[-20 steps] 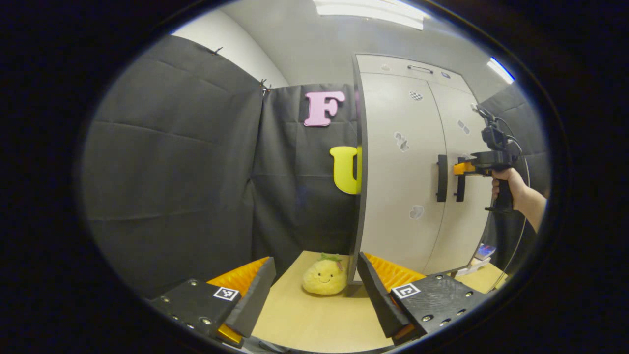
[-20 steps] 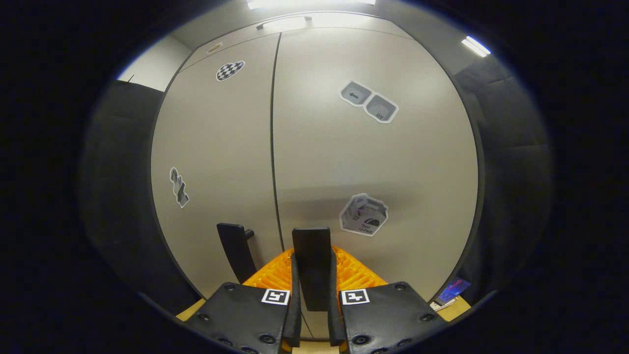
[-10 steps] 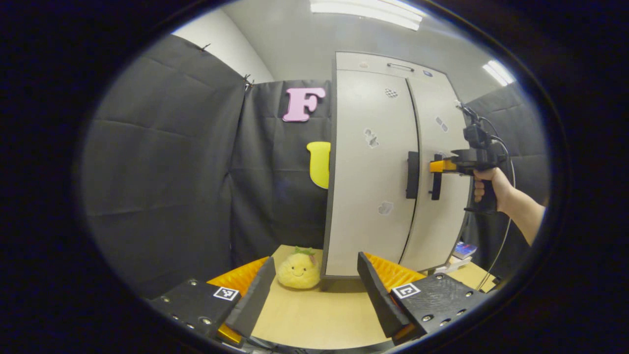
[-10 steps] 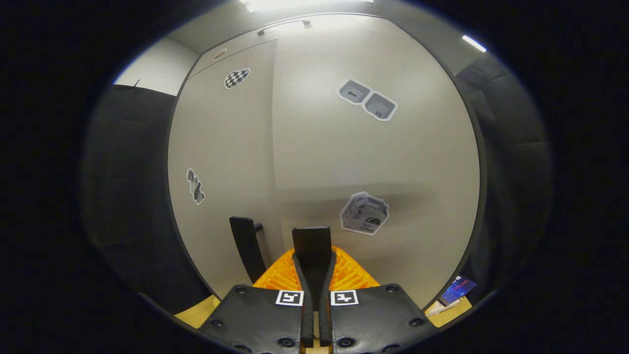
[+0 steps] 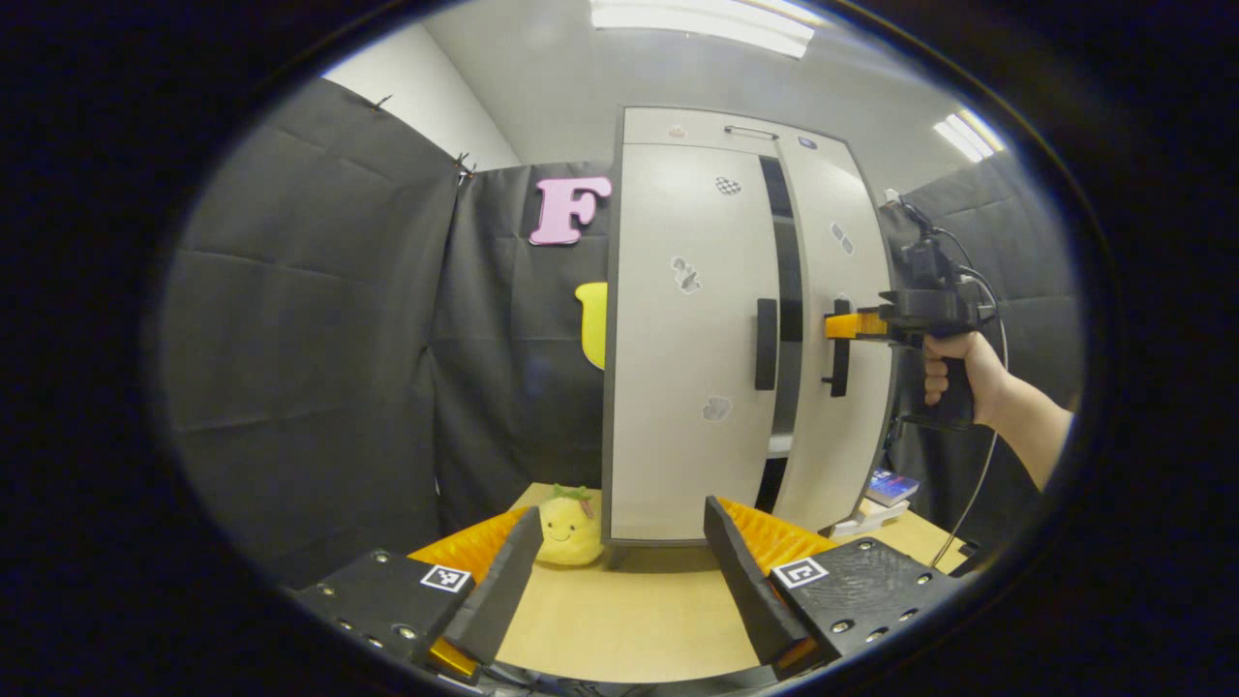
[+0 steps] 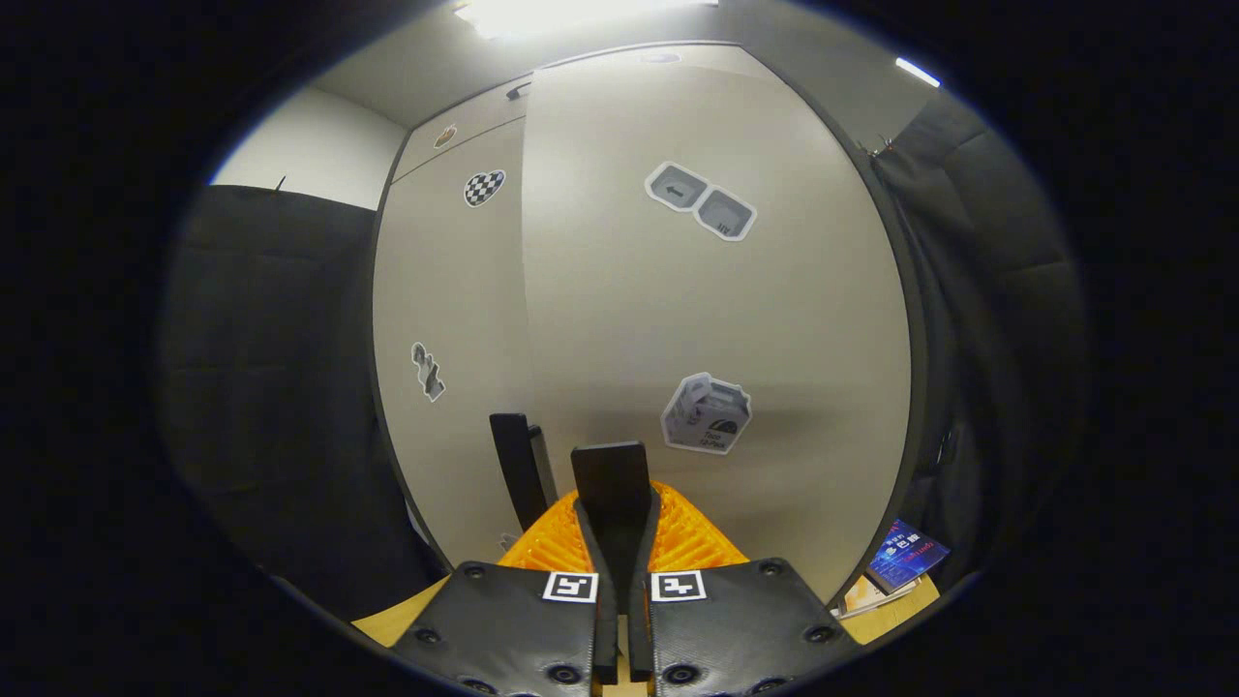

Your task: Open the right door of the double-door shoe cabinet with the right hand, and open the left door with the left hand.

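Note:
The pale double-door shoe cabinet [image 5: 678,126] stands on the table ahead. Its right door [image 5: 852,387] is swung out a little, leaving a dark gap [image 5: 780,290] beside the closed left door [image 5: 678,387]. My right gripper [image 5: 840,325], held by a hand [image 5: 953,373], is shut on the right door's black handle [image 5: 838,368]. In the right gripper view that handle [image 6: 610,469] is pinched between my right gripper [image 6: 618,513] fingers, with the left door's handle [image 6: 518,465] just beside it. My left gripper [image 5: 621,511] stays open, well short of the left handle [image 5: 766,331].
A yellow plush toy [image 5: 567,525] sits on the wooden table [image 5: 629,610] at the cabinet's left foot. Books [image 5: 886,489] lie at the cabinet's right, also seen as books [image 6: 905,561] in the right gripper view. Black cloth walls close in both sides.
The right door has swung out from closed, opening a dark gap. My right gripper's fingers closed tighter on the handle. The left gripper has shifted, so the cabinet sits further left.

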A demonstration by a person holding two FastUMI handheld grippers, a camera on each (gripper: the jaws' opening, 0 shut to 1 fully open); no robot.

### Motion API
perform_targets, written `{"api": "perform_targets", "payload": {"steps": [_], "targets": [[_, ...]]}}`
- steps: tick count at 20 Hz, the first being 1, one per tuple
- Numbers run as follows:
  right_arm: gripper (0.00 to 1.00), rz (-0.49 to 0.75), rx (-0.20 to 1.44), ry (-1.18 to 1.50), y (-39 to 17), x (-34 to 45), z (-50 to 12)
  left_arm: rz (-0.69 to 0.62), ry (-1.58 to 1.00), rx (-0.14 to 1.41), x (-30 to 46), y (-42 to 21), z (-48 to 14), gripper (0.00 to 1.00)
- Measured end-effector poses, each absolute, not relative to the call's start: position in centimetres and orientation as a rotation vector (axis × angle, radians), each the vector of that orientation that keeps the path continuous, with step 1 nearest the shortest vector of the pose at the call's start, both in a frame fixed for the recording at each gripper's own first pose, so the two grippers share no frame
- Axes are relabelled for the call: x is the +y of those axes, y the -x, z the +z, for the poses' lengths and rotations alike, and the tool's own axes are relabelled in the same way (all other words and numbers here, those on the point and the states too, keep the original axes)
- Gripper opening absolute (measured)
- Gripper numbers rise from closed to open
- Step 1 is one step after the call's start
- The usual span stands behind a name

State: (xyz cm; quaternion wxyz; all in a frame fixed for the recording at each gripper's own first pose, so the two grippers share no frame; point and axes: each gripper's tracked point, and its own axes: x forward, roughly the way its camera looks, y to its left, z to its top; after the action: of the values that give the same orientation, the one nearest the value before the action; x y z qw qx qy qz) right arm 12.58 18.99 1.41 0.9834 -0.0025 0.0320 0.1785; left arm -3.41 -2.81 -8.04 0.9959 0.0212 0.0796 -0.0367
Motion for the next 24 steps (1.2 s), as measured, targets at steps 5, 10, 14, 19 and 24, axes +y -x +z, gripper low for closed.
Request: {"api": "perform_targets", "payload": {"steps": [5,10,14,19,24], "targets": [[0.06,0.390,0.087,0.006,-10.6,17.6,1.6,-0.099,-0.049,0.158,-4.4,3.8,-7.9,0.98],[0.06,0.393,0.089,0.008,-8.5,15.8,1.8,-0.121,-0.054,0.170,-5.3,4.0,-8.5,0.98],[0.06,0.391,0.093,0.005,-6.8,14.2,2.0,-0.140,-0.045,0.153,-6.2,3.9,-7.8,0.98],[0.06,0.368,0.086,-0.007,-5.1,12.0,2.2,-0.177,-0.042,0.158,-7.5,3.5,-8.2,0.99],[0.02,0.344,0.092,-0.004,-3.9,10.1,2.3,-0.239,-0.027,0.169,-9.6,2.6,-8.9,0.96]]}}
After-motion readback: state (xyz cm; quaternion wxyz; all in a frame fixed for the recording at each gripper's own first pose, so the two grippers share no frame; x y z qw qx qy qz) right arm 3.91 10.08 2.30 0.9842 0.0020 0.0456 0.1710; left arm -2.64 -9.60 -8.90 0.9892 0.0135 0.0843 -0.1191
